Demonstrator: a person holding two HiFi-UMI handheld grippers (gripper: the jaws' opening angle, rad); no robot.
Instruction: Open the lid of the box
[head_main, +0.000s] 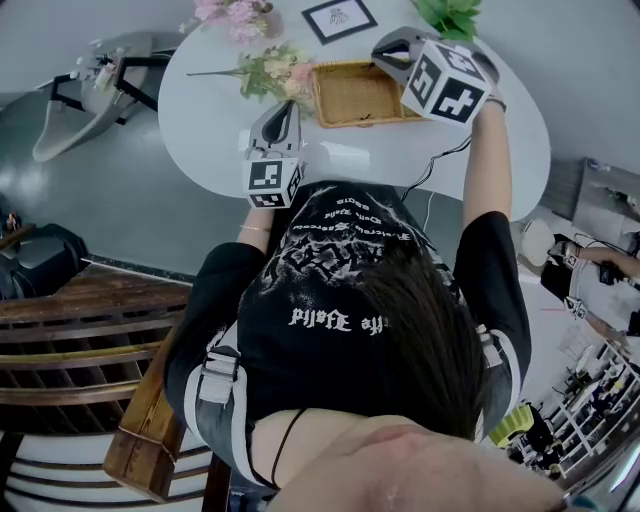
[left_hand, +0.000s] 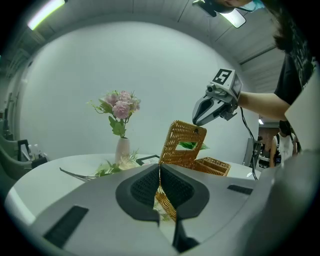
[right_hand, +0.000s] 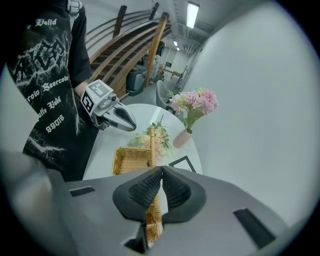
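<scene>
Clearly the lid is already up: it stands near upright from the rim of the wicker box, which sits toward the far side of the white tabletop, just beside a loose bunch of flowers. The right gripper is clamped on the lid's free top edge; its own view shows the wicker running edge-on between the pads. The left gripper has its jaws together with nothing between the tips, close to the box's near corner.

To finish well, I would carry the lid on in an arc about its hinge line rather than pull straight, so that the light box neither tips nor slides. The left gripper looks well placed to press the rim down if it does. The right should let go only once the lid rests back by itself, or it may drop shut.
</scene>
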